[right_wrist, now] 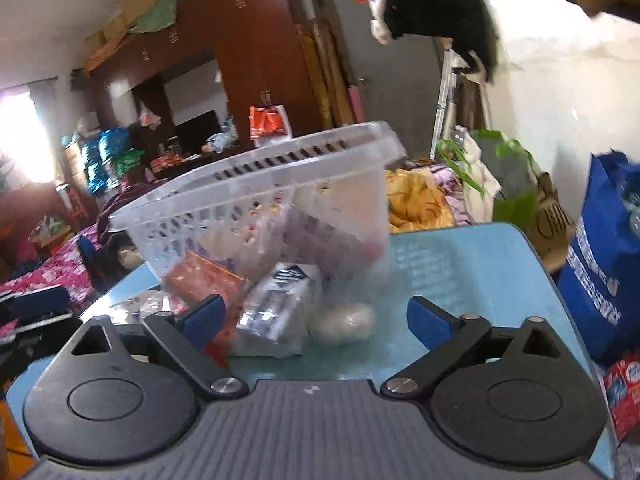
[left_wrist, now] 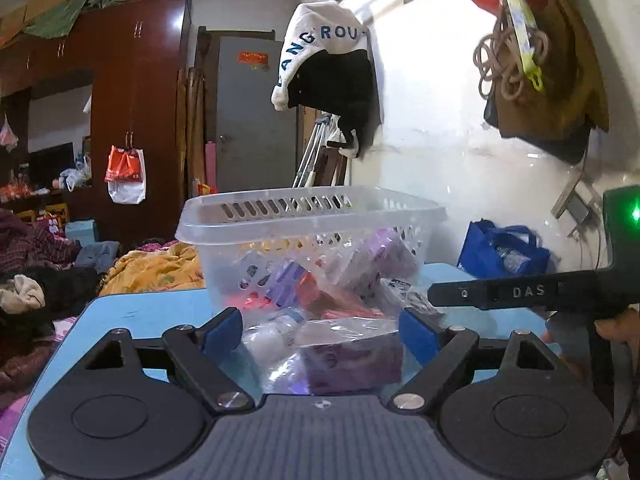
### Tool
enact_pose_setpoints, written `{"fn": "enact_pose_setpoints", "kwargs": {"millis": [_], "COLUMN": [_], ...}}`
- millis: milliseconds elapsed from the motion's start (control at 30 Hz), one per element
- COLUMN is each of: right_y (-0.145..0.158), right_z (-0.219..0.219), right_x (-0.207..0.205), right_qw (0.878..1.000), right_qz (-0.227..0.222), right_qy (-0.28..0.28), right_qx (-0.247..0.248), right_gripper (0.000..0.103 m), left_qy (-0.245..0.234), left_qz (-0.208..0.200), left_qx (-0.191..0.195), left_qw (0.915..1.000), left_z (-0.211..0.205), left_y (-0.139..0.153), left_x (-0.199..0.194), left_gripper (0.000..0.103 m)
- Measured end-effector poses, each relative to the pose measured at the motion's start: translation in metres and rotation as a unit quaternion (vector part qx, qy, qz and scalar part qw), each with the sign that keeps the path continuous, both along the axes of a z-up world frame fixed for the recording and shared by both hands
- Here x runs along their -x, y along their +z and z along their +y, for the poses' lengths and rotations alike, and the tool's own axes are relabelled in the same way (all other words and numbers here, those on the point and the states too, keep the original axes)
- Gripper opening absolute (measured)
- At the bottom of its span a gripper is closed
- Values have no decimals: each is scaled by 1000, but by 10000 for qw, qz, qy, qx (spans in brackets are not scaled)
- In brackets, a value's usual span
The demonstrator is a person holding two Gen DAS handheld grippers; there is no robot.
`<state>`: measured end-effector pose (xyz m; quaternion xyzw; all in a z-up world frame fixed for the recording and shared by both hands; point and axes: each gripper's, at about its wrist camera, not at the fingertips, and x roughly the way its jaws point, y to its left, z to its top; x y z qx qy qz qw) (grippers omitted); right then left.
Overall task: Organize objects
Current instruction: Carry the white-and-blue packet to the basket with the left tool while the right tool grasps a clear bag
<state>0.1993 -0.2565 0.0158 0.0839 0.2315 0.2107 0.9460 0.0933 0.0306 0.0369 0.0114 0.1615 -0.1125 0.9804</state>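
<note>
Sorting packets beside the basket [left_wrist: 280,216].
We hold both claws, left [left_wrist: 320,330] and right [right_wrist: 316,320], open and empty over bagged packets [left_wrist: 352,354] on the worktop [right_wrist: 460,264]; next, close on one.

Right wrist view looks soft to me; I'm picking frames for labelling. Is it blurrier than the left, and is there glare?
Right wrist view: smeared, basket tilted, window blown out at left. Left wrist view: sharper, basket crisp, no glare; both bend at the edges.
</note>
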Motion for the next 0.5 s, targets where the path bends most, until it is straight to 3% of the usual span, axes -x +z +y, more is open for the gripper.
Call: {"fn": "enact_pose_setpoints", "kwargs": {"millis": [233, 267, 333, 367, 500], "right_y": [2, 3, 1, 0, -4], "right_z": [11, 14, 24, 28, 41], "right_x": [2, 1, -1, -4, -8], "right_qw": [9999, 9998, 9995, 9991, 9982], "right_qz": [22, 26, 82, 129, 186], "right_qy": [100, 123, 187, 234, 319], "right_qx": [90, 135, 257, 316, 470], "right_gripper": [93, 91, 85, 80, 65], "left_qy": [-2, 1, -12, -25, -56], "left_qz": [353, 362, 354, 346, 182], "left_qx": [-151, -128, -65, -29, 55], "left_qw": [9993, 9993, 9993, 9994, 9998], "left_z": [-17, -16, -14, -12, -5], "left_y": [-21, -22, -24, -24, -22], "left_x": [-18, -19, -19, -18, -10], "left_gripper": [87, 84, 63, 58, 51]}}
